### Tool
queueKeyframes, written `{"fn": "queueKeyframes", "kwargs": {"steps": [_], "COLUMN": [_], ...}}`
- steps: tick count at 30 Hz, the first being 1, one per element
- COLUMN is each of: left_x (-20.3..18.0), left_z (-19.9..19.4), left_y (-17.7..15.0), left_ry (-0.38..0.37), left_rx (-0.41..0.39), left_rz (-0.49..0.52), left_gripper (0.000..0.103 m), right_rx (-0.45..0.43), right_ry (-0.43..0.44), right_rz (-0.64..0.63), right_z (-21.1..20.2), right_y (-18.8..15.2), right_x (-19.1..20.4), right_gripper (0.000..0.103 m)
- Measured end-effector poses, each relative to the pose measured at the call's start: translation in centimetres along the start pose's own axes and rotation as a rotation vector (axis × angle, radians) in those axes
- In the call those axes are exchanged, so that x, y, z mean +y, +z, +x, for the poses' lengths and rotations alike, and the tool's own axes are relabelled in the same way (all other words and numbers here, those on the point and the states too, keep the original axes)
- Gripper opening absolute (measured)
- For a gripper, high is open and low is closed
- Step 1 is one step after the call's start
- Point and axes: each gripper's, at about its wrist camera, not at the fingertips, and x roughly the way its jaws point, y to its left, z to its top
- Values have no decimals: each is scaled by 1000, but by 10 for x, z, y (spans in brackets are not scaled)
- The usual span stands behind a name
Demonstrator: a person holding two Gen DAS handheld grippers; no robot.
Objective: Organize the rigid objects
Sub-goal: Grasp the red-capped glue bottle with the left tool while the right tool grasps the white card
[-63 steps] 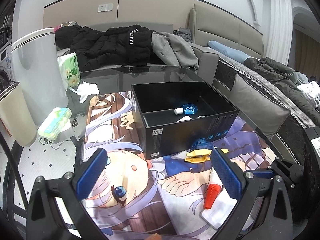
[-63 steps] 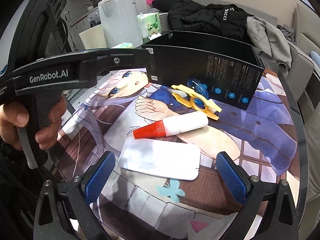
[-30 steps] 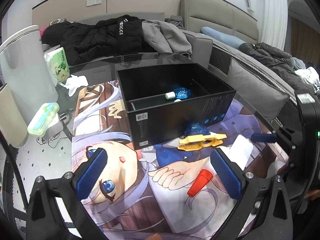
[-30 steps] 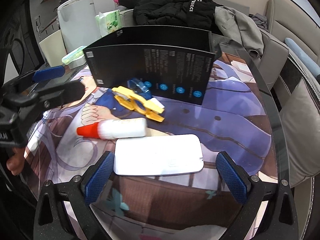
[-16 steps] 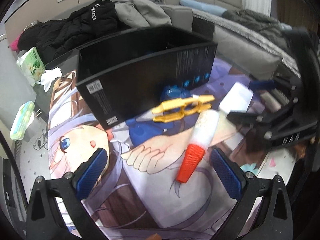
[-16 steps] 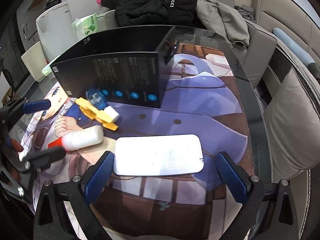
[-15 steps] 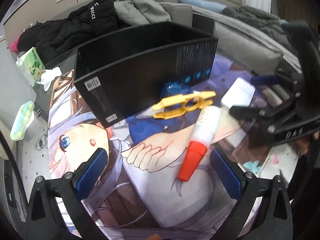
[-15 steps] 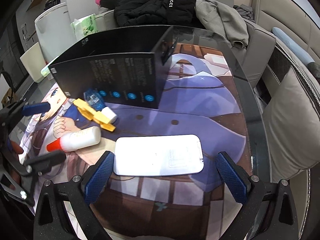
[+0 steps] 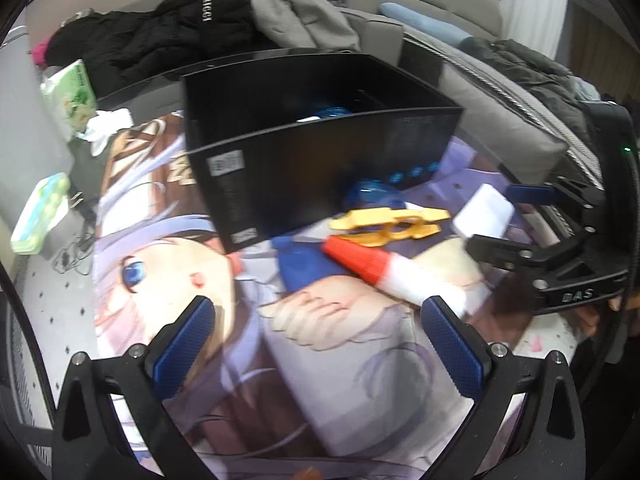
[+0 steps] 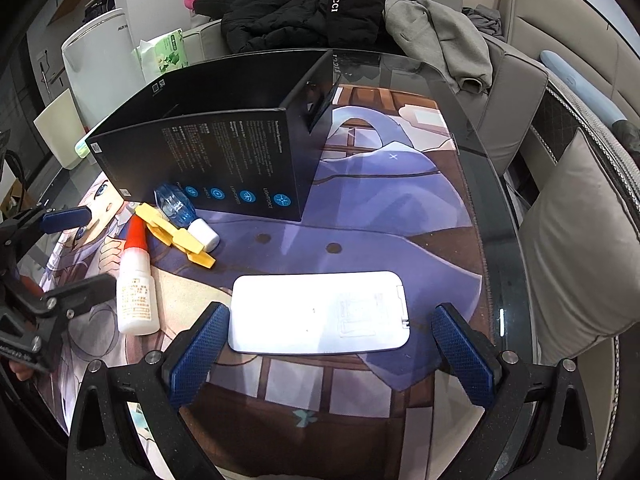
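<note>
Right wrist view: the flat white case (image 10: 320, 312) is being framed between wide-apart fingers of the right gripper (image 10: 326, 354).
Case: lying on the mat near the black box (image 10: 224, 136).
Feel: likely stiff, light, slippery.
Hold: the long edges.
Left gripper (image 9: 320, 344): fingers apart, nothing is being held.

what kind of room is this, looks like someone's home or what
Most likely a lived-in living room at home. A grey sofa behind the glass table is heaped with a black jacket and a grey hoodie, and the table carries an anime-print mat.
</note>
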Motion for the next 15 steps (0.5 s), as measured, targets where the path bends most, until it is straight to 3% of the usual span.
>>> {"fn": "queueKeyframes", "kwargs": {"steps": [6,15], "left_x": [-16,-24], "left_z": [1,11], "left_y": [5,13], "left_ry": [-41,-71], "left_rx": [6,21], "left_rz": [60,44], "left_gripper": [103,103], "right_rx": [5,10], "right_ry": [10,17], "right_rz": [-12,-20], "right_z": [0,-1], "right_y": [-1,-1], "right_x": [1,0], "right_gripper": [102,102]}}
